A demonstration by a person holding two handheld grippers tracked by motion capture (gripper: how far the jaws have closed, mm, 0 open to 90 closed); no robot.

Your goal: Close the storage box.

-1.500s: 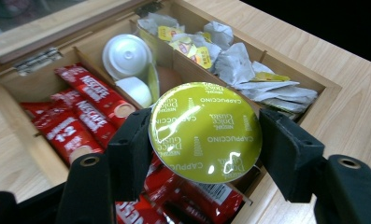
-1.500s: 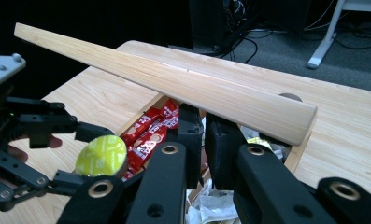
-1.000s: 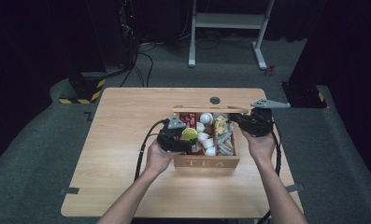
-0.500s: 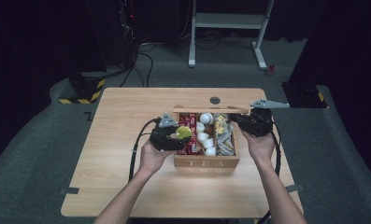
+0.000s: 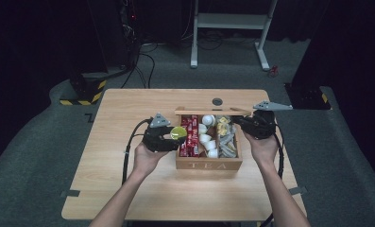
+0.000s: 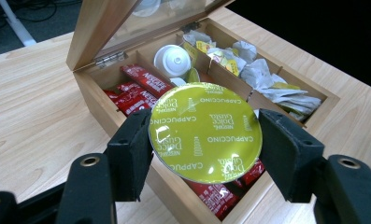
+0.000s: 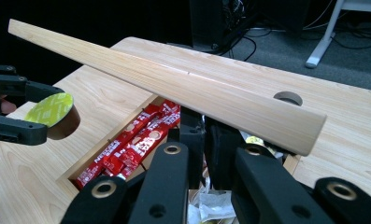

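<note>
lid (image 7: pixel 174 88): hides box rear | right gripper (image 7: pixel 204 140): what the jaws pinch hidden

green capsule (image 6: pixel 204 132) over open tea box (image 6: pixel 99 100)

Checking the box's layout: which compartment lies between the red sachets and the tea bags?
The middle compartment, with white capsules, lies between the red sachets and the tea bags in the wooden tea box; the high view shows it.
</note>
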